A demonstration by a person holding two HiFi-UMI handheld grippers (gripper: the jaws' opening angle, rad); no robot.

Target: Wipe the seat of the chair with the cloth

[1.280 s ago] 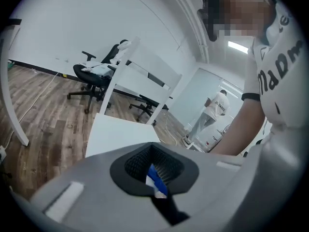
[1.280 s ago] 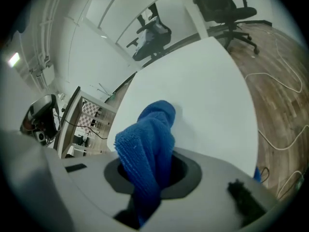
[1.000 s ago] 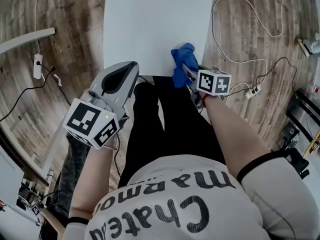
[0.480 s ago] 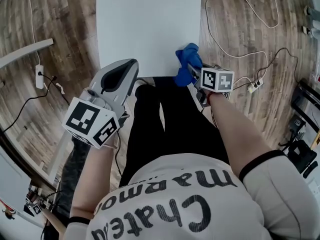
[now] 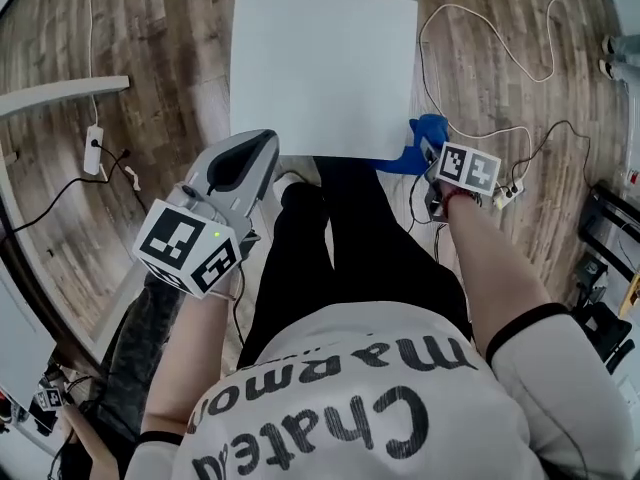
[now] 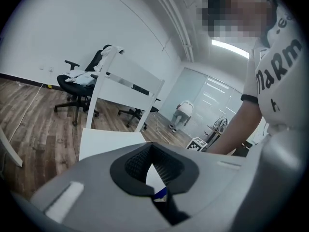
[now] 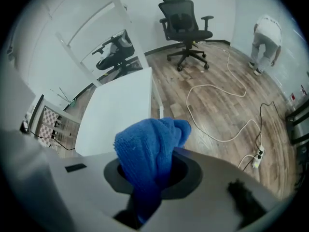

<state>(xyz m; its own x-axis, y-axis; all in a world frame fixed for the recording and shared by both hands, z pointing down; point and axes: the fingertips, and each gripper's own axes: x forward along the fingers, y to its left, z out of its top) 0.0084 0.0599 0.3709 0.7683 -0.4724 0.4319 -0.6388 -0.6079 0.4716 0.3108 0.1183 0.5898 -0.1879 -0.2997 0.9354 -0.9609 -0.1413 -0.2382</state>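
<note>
1. The wooden floor (image 5: 150, 28) fills my head view. A white seat (image 5: 320, 68) stands in the upper middle of it, square and bare.
2. The person (image 5: 330, 398) who carries the rig stands at the seat's near edge, with black trouser legs reaching up to it.
3. The left gripper (image 5: 255, 153) hangs raised in front of the seat's near left corner, and its marker cube points back toward the camera. In its own view the left gripper (image 6: 153, 175) has its jaws drawn together. Only a thin wedge of light shows between them and nothing is held there.
4. The right gripper (image 5: 432, 153) sits at the seat's near right corner, just off the right edge.
5. The cloth (image 5: 425, 133) is blue and bunched, and the right gripper is clamped on it. From above it lies against the seat's near right corner, mostly past the right edge and over the floor. I cannot tell whether it touches the seat.
6. In the right gripper view the cloth (image 7: 147, 153) rises in a thick fold out of the right gripper (image 7: 145, 197). The seat's corner lies just behind it to the left.
7. A black office chair (image 7: 186, 21) stands well beyond the seat in that view.
8. A white cable (image 5: 480, 28) loops across the floor to the right of the seat.
9. A power strip (image 5: 510, 190) lies beside the right gripper's cube, and another power strip (image 5: 93, 138) lies near the left edge of the floor.
</note>
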